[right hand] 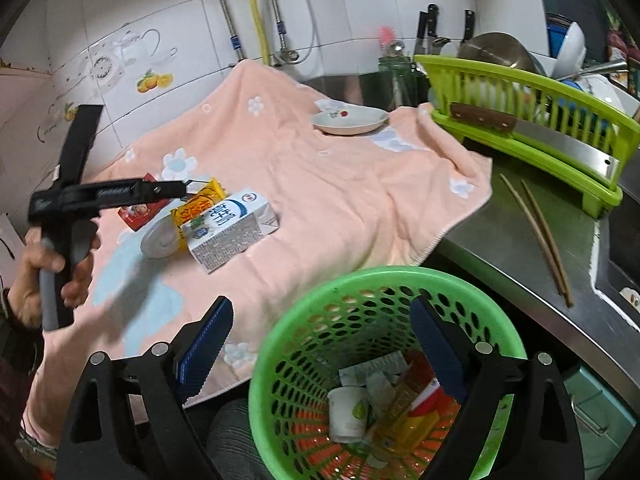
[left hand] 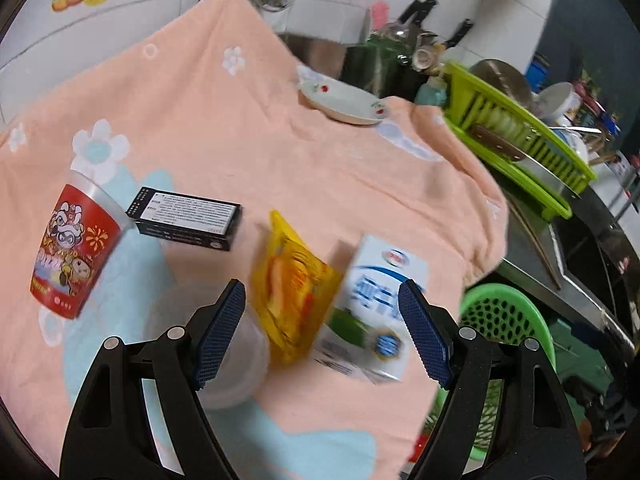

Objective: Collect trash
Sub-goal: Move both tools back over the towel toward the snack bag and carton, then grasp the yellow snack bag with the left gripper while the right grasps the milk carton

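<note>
Currently, on the left wrist view, I see my left gripper (left hand: 322, 330) with jaws spread wide and nothing between the pads — it hangs above a peach towel (left hand: 240, 128) spread over the counter. Below it lie the trash items: a yellow snack packet (left hand: 290, 284) touching a white-and-blue milk carton (left hand: 372, 312), and a translucent lid (left hand: 236, 364) just beside the packet, partly behind my left finger. Farther left, a black box (left hand: 186, 218) lies flat, and a red printed cup (left hand: 74, 252) lies near it. A white dish (left hand: 344, 102) sits at the towel's far edge. The green basket (left hand: 500, 316) shows past the towel's right edge, lower than the counter.

On the right wrist view, my right gripper (right hand: 320, 344) is likewise wide open and empty — it hovers over the green basket (right hand: 320, 304), which already holds a paper cup (right hand: 346, 414) and some wrappers. A hand (right hand: 44, 276) at left grips the other tool's handle; that tool's tip is over the carton (right hand: 236, 228) and packet (right hand: 198, 200). A green dish rack (right hand: 520, 112) and chopsticks (right hand: 540, 232) are at right.
</note>
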{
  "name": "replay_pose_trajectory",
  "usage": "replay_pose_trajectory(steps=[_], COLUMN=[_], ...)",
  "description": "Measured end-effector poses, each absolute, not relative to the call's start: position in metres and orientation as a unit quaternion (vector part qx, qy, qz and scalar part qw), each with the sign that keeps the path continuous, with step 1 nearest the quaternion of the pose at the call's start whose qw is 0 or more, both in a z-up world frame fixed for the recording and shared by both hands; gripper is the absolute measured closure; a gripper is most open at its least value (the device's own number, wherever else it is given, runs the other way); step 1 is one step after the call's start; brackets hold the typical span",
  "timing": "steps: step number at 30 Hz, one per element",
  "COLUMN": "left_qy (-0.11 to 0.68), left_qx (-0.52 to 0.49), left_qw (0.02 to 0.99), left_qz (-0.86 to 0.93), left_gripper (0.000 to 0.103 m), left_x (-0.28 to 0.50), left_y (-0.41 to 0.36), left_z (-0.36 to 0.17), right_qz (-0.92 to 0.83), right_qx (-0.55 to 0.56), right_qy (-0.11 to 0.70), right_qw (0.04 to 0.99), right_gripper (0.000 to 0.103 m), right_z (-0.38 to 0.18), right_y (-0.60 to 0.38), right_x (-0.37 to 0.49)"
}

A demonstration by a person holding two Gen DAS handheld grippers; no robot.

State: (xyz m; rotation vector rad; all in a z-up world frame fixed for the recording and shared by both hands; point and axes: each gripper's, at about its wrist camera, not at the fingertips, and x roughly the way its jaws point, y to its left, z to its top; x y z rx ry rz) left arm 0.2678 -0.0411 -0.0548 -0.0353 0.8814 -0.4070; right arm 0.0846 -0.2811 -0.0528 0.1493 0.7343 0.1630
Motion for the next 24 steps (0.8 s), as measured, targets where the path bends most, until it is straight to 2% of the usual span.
replay_pose_trajectory(steps=[11, 14, 19, 22, 24], left_qy=[0.472, 0.483, 0.496, 0.490, 0.484], left_qx=[-0.037, -0.040, -0.058, -0.068, -0.074], left_qw=[0.855, 0.846, 0.830, 0.830, 0.833], left_qz=[-0.211, -0.223, -0.248, -0.256, -0.258], left_gripper=[0.032, 0.040, 0.069, 0.081, 0.085], left_x=[0.316, 0.322, 0.326, 0.322, 0.319], left_y=[-0.041, -0.042, -0.045, -0.041, -0.038], left_z=[-0.093, -0.103, -0.115, -0.114, -0.111], right_qz=[0.103, 0.110, 0.119, 0.127, 0.132], right_qx=[0.066, 0.064, 0.074, 0.086, 0.095], right_qy=[0.379, 0.384, 0.393, 0.399, 0.402], right_qw=[0.917, 0.915, 0.909, 0.904, 0.901], right_gripper=[0.016, 0.016, 0.016, 0.016, 0.016], right_z=[-0.060, -0.062, -0.064, -0.064, -0.063], right_y=[-0.251, -0.243, -0.232, -0.226, -0.222], right_x=[0.112, 0.119, 0.132, 0.140, 0.145])
